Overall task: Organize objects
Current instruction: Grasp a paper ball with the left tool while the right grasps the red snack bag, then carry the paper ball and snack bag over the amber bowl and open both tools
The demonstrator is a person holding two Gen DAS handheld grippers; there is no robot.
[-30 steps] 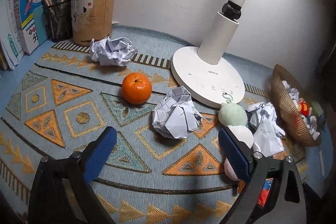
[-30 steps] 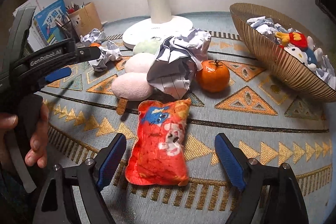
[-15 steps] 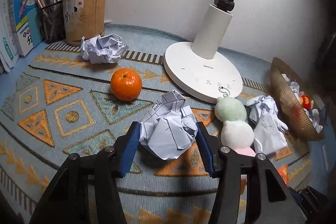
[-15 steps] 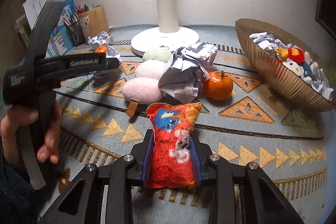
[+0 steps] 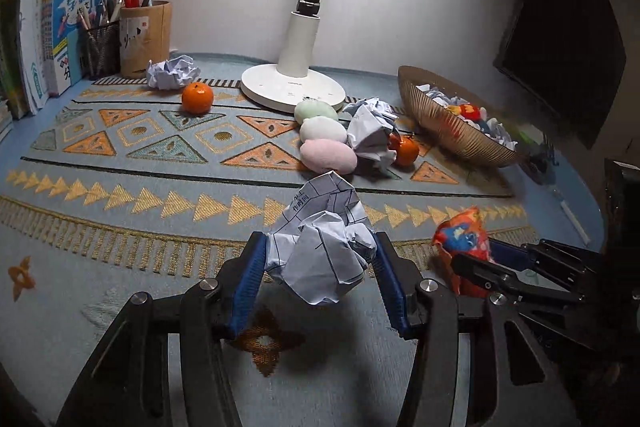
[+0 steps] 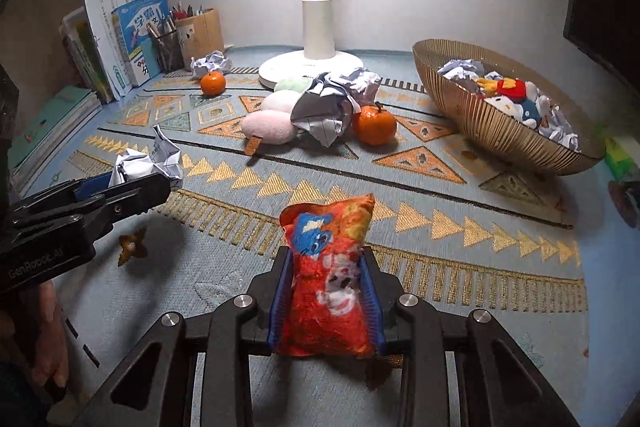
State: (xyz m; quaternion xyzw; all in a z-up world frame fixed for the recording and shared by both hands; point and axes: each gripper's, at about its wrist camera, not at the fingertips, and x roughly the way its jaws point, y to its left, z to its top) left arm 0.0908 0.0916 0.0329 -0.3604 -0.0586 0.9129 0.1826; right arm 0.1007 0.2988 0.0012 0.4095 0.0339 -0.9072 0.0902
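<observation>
My left gripper (image 5: 320, 267) is shut on a crumpled paper ball (image 5: 320, 247) and holds it above the patterned mat; it also shows in the right wrist view (image 6: 148, 163). My right gripper (image 6: 324, 291) is shut on a red-orange plush snack bag (image 6: 326, 279), lifted off the mat; the bag also shows in the left wrist view (image 5: 462, 239). The woven gold basket (image 6: 480, 115) at the right holds paper balls and small plush toys.
A white lamp base (image 5: 292, 89) stands at the back. Near it lie pastel plush eggs (image 5: 324, 131), another paper ball (image 5: 370, 131) and an orange (image 5: 406, 151). A second orange (image 5: 197, 97) and paper ball (image 5: 172, 71) lie by the pen holders (image 5: 144, 37) and books (image 5: 60, 35).
Both grippers closed on their objects, the left on the paper ball and the right on the snack bag, then lifted and drew back from the mat.
</observation>
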